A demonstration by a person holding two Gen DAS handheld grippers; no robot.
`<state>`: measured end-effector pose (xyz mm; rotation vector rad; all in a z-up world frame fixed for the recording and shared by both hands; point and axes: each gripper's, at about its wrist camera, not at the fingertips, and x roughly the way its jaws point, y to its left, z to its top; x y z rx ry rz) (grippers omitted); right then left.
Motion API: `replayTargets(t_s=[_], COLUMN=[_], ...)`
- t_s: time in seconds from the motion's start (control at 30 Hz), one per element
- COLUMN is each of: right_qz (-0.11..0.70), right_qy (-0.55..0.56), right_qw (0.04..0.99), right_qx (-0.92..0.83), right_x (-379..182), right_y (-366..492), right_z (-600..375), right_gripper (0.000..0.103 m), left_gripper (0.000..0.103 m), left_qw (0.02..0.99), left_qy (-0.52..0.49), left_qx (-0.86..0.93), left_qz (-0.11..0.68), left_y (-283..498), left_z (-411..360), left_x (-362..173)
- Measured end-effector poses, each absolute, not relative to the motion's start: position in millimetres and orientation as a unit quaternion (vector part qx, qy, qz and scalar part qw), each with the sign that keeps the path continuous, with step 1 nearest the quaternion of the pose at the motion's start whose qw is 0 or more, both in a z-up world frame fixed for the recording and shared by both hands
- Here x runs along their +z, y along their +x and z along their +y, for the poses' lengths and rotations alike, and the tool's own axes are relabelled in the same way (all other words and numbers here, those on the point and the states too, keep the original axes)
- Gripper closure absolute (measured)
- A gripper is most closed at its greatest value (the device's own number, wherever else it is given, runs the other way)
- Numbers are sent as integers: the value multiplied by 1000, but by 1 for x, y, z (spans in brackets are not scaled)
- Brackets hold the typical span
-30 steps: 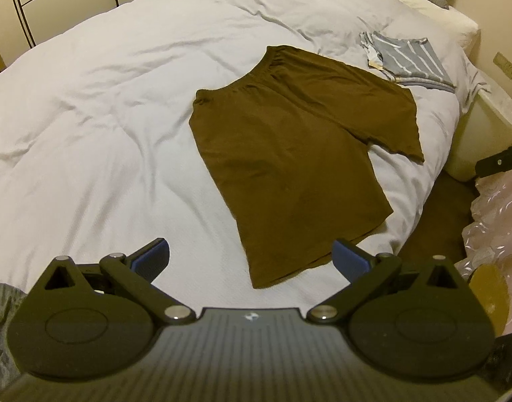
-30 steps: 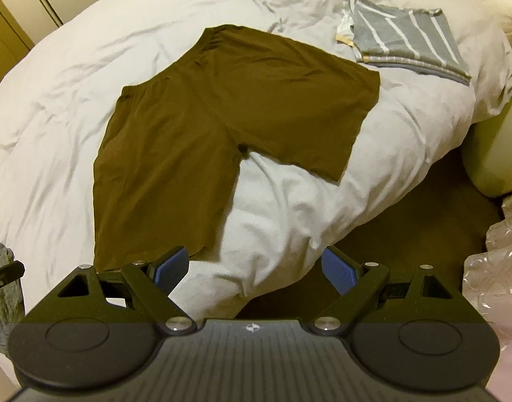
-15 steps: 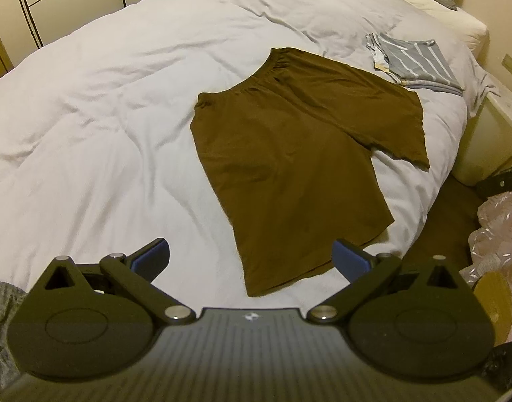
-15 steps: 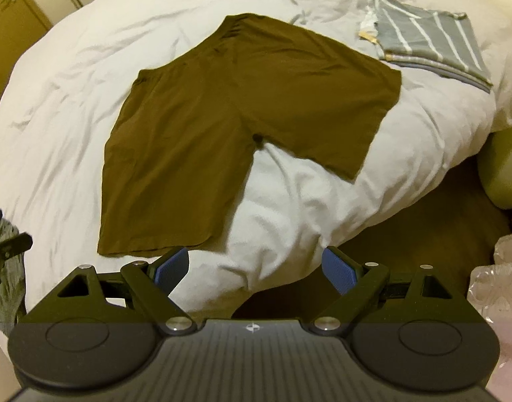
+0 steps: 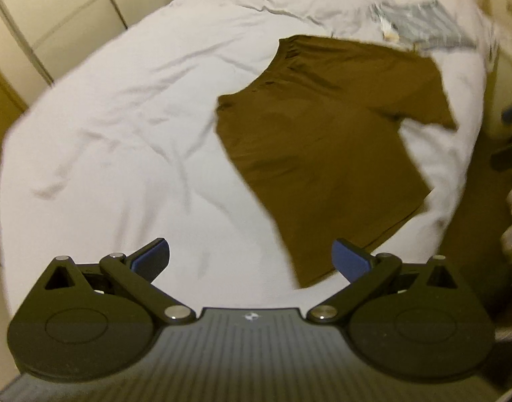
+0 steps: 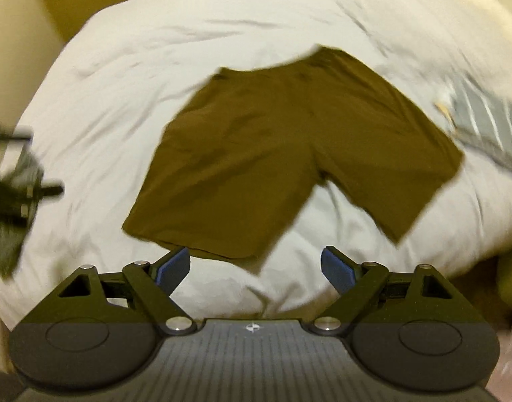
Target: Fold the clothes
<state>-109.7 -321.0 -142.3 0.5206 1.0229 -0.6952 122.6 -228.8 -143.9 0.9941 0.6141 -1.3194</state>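
A: Where do things stand?

B: The brown shorts (image 6: 276,154) lie spread flat on the white duvet (image 5: 122,140), filling the middle of the right wrist view and the centre right of the left wrist view. The waistband is toward the top of the frame, the leg hems toward the bottom. Nothing is folded yet, by my reading.

A: And the grippers?

B: The left gripper (image 5: 251,261) and the right gripper (image 6: 256,266) both have their jaws wide apart, holding nothing. Each hangs above the near edge of the bed, clear of the cloth.

A: What might go wrong?

B: Both views are blurred, so an aim taken now could land off the hem. The duvet is soft and creased; jaws closing low could pinch bedding along with the shorts and drag it. The right-hand leg lies near the bed's edge, so a loose pull could slide it off.

A: Anything else close by?

B: A striped grey garment (image 6: 490,124), already folded, sits just beside the shorts at right of frame. A wide sweep could knock it.
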Motion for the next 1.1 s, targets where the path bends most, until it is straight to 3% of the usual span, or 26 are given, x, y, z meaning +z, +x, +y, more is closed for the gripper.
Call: replayTargets(t_s=[0.13,0.37,0.67,1.0,1.07,1.1], right_qz=[503,502,510,578,584,584], right_qy=[152,204,166,22,0,-1], right_qw=[800,788,814,782,778,779], right_qx=[-289,-292,-226,-232,-230,-230], right_x=[-167,-193,-239,-309,-312,-310], right_y=[-81,-49,55,127,126,123], right_z=[-297,-288,-253,-229,-227,-227], right_gripper=[32,50,53,55,64,79], left_gripper=[1,1,1,1,1,1], left_qw=[617,546,493,494,489,484], left_qy=[466,520,547,541,544,547], left_qx=[-587,-632,-667,-663,-663,-664], left_qz=[241,181,116,157,161,160], left_y=[146,189,218,258,262,262], left_z=[-229,-266,-301,-293,-291,-292], left_x=[-152,-178,-188,-208,-214,-217])
